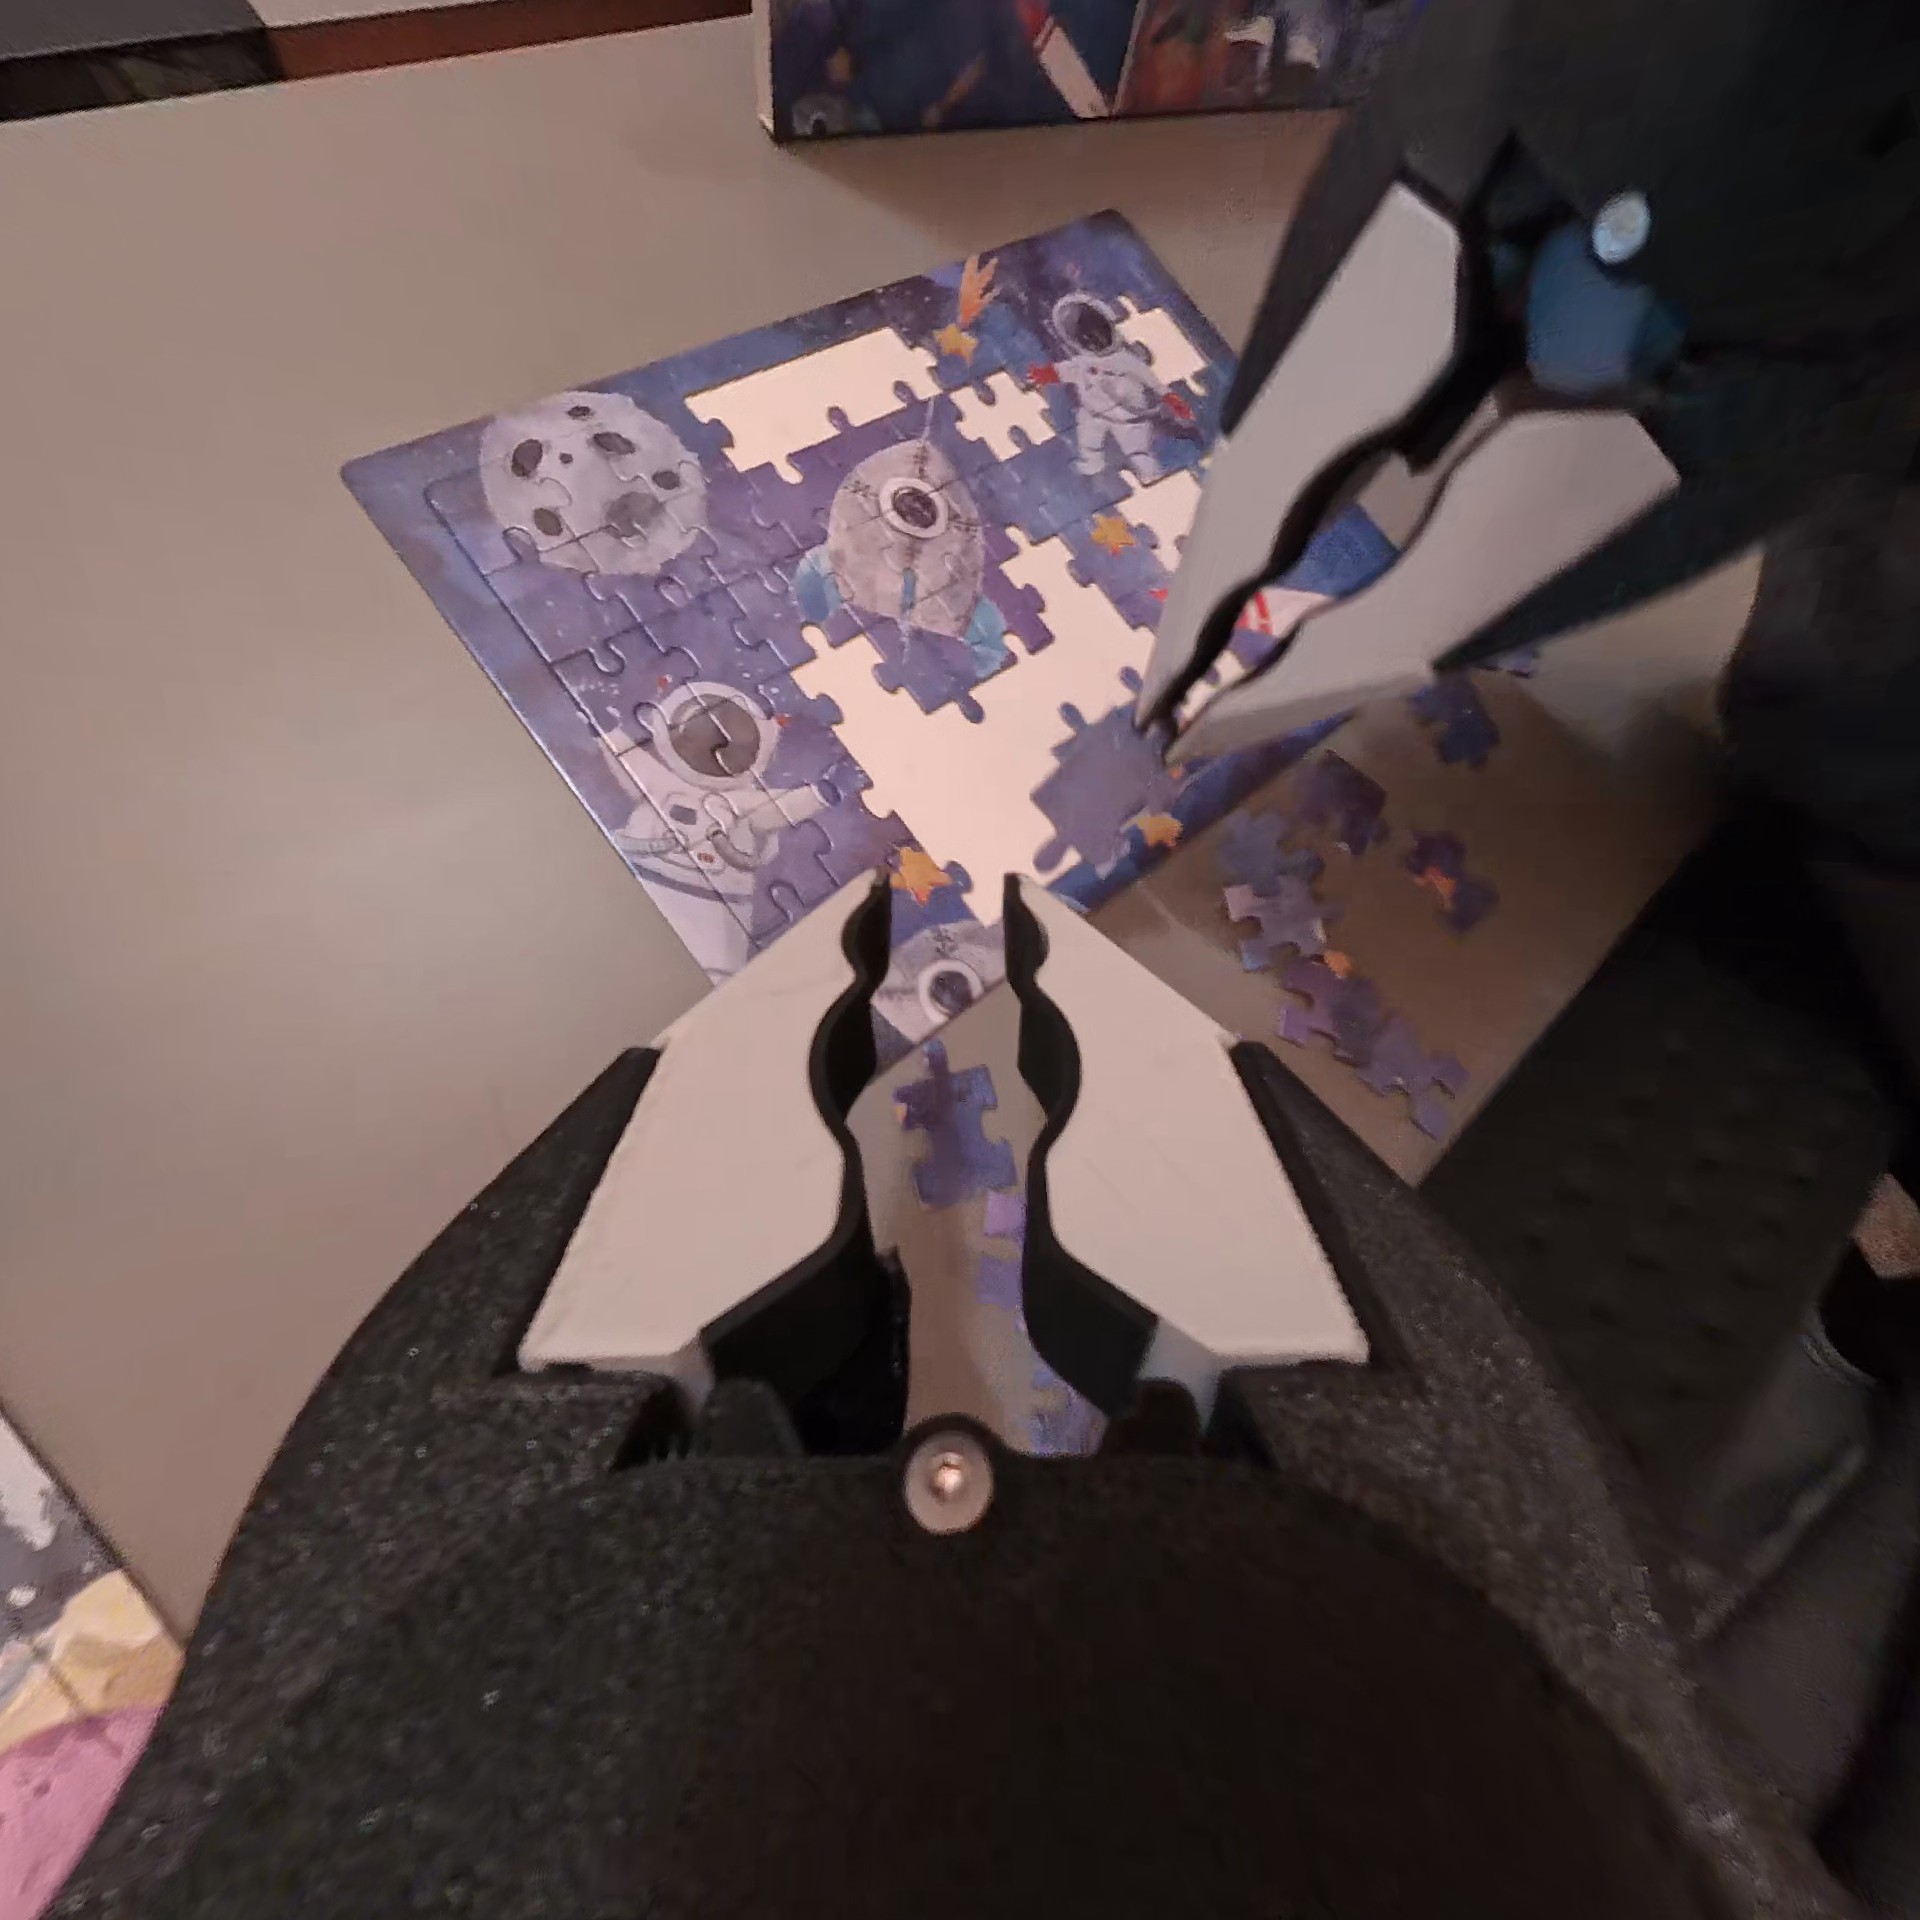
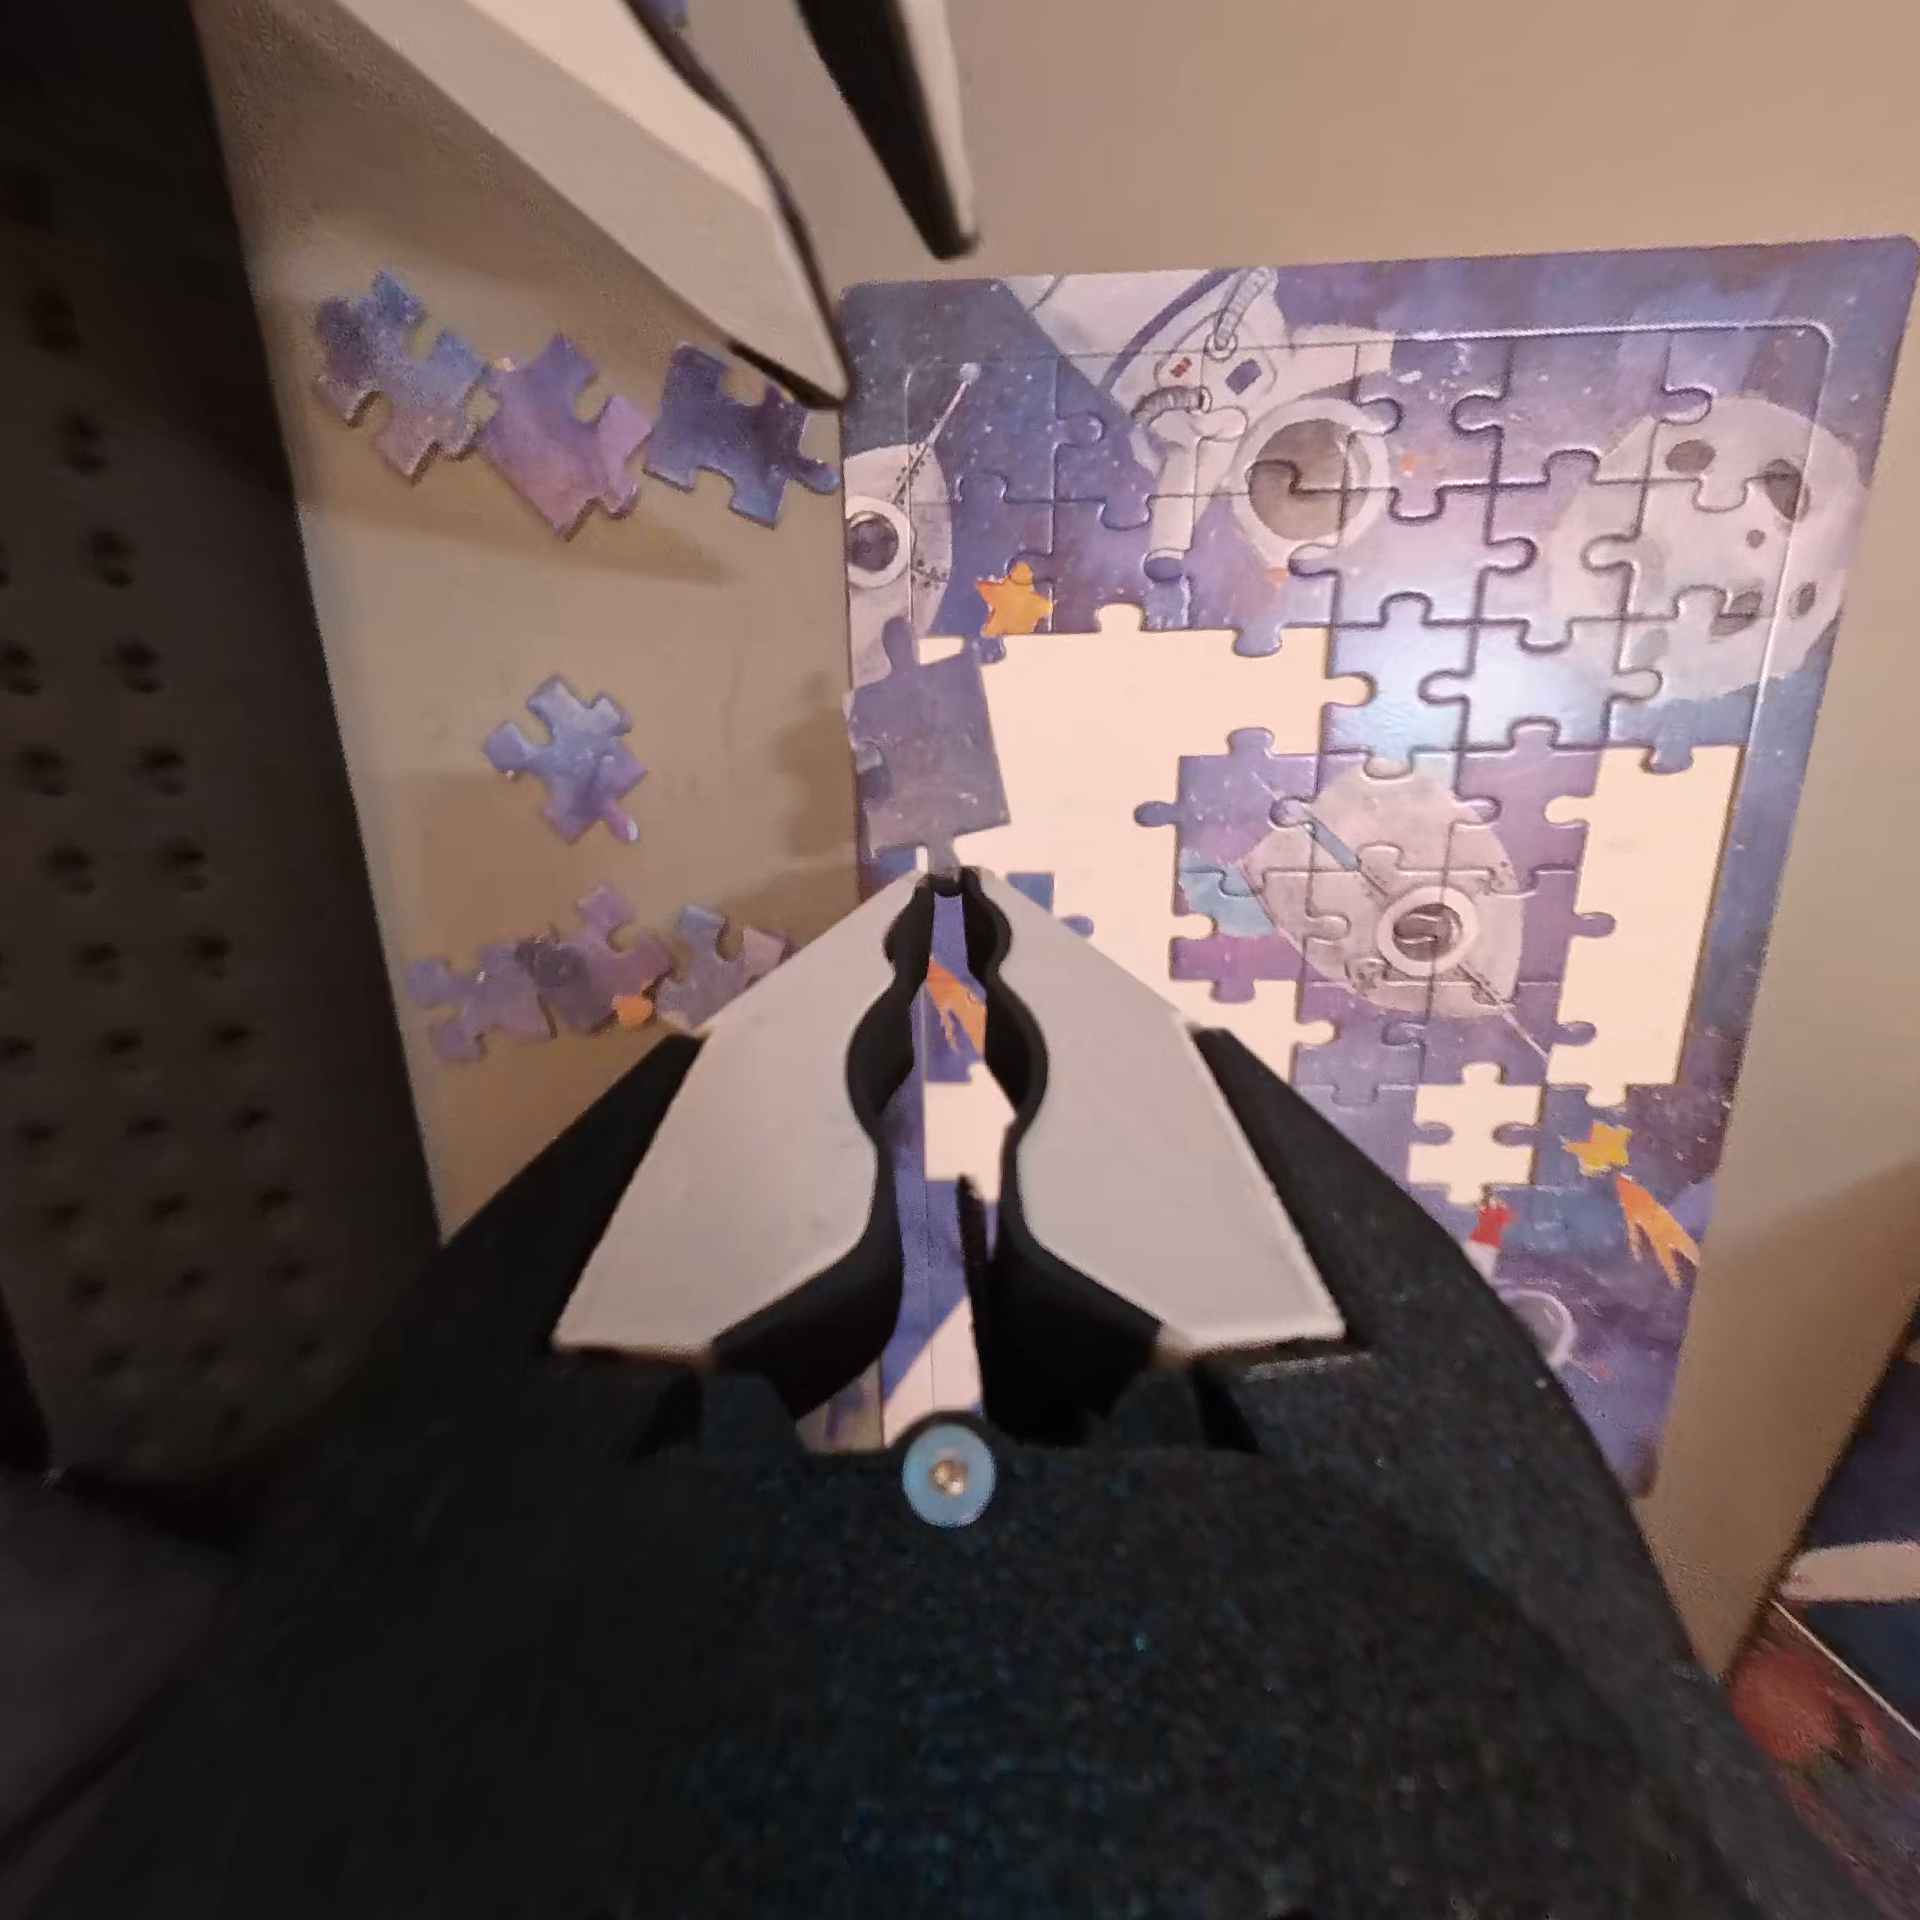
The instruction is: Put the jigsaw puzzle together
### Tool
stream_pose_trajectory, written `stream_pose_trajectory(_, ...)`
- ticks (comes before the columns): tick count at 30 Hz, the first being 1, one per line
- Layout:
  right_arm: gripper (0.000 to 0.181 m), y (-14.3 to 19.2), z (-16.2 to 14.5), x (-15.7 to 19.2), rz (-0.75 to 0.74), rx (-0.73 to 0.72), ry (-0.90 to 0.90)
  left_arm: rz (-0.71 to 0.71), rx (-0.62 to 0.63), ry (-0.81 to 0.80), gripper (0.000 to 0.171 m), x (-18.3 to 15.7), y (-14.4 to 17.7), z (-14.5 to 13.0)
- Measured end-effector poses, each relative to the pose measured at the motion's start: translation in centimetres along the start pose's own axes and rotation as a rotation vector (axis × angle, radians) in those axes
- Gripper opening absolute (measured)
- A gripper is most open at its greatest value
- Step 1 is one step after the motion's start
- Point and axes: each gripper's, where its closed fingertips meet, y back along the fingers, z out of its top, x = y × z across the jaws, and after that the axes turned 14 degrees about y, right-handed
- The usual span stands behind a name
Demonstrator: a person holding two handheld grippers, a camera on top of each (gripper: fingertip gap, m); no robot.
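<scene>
On my beige worktop (image 2: 582, 665), loose purple pieces (image 2: 566, 431) lie left of the puzzle board (image 2: 1766, 935), a purple space scene of astronauts and a cratered moon with white gaps. My right gripper (image 2: 948, 881) has its fingers nipping a tilted piece (image 2: 930, 753) at the board's edge. My left gripper (image 1: 943, 899) hovers, fingers apart and empty.

Left gripper (image 1: 945, 899), right gripper (image 2: 948, 883): black grainy bodies, pale grey wedge jaws (wavy black inner pads), silver pivot screws.
</scene>
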Motion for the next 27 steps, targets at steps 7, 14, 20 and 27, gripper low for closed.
stream_pose_trajectory(7,0.005,-1.6,-0.3,-0.4,-0.143,-0.190,-0.103,-0.033,-0.108,-0.002,0.021,-0.1,-2.6,0.4)
stream_pose_trajectory(14,0.005,-1.0,-0.2,-1.6,-0.192,-0.239,-0.134,-0.063,-0.180,-0.001,0.021,-1.1,-2.7,0.8)
stream_pose_trajectory(20,0.005,-0.6,0.1,-0.5,-0.174,-0.266,-0.058,-0.111,-0.151,0.015,0.021,-1.8,-3.1,0.0)
stream_pose_trajectory(27,0.005,0.4,1.1,0.7,-0.177,-0.319,0.034,-0.326,-0.097,0.173,0.023,-3.4,-2.7,-0.2)
